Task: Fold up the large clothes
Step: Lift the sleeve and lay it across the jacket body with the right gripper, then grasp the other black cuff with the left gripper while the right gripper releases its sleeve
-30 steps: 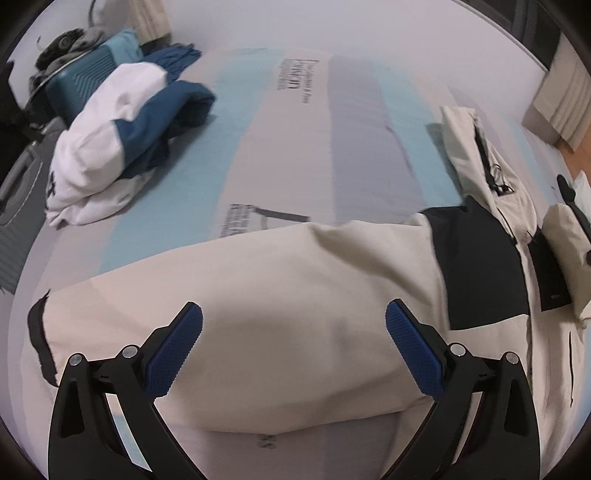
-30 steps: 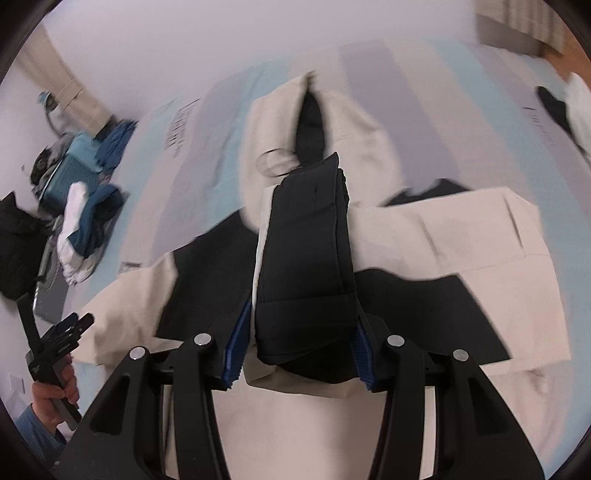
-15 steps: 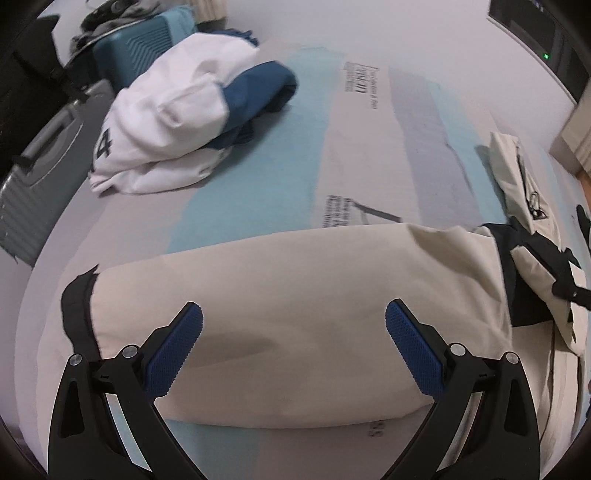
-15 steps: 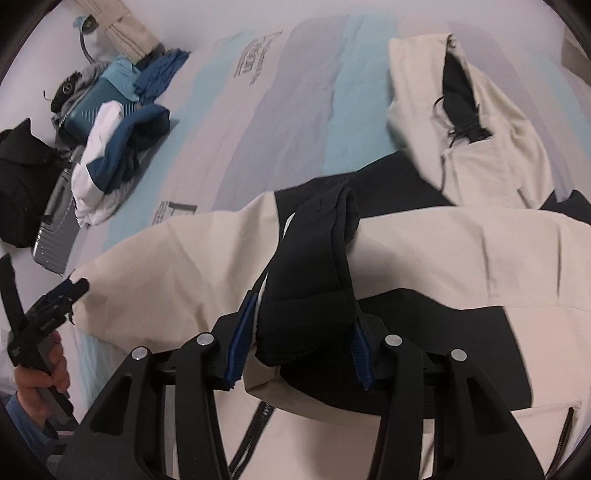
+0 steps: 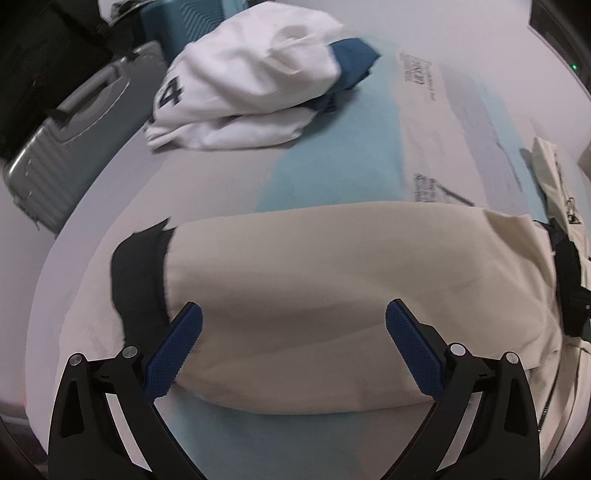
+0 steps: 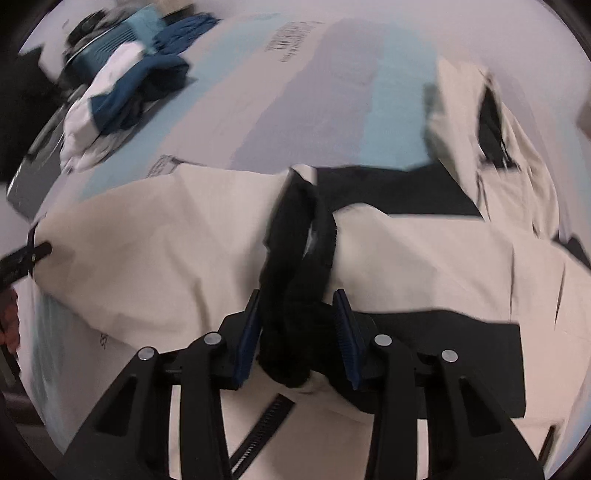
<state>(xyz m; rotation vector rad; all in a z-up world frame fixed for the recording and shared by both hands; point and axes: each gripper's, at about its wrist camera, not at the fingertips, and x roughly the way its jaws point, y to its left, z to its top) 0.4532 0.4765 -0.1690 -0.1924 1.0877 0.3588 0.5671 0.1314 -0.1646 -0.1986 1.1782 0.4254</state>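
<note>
A large cream jacket with black panels (image 6: 166,240) lies spread on the bed. My right gripper (image 6: 296,295) is closing on the black cuff end of a sleeve (image 6: 295,258), which is bunched between its blue pads and draped across the jacket's body. The hood (image 6: 480,110) lies at the far right. In the left wrist view, the other cream sleeve (image 5: 332,258) stretches sideways, its black cuff (image 5: 140,273) at the left. My left gripper (image 5: 293,308) hangs open over that sleeve, holding nothing.
A crumpled white and blue garment (image 5: 251,85) sits at the far left of the striped bed cover (image 5: 332,162). A grey suitcase (image 5: 70,140) and a teal case (image 5: 184,14) stand beside the bed. The jacket's open zipper (image 6: 262,432) lies near my right gripper.
The left gripper has slid left along the sleeve, bringing the black cuff closer. The right gripper carried the black cuff lower over the jacket body, and its jaws narrowed.
</note>
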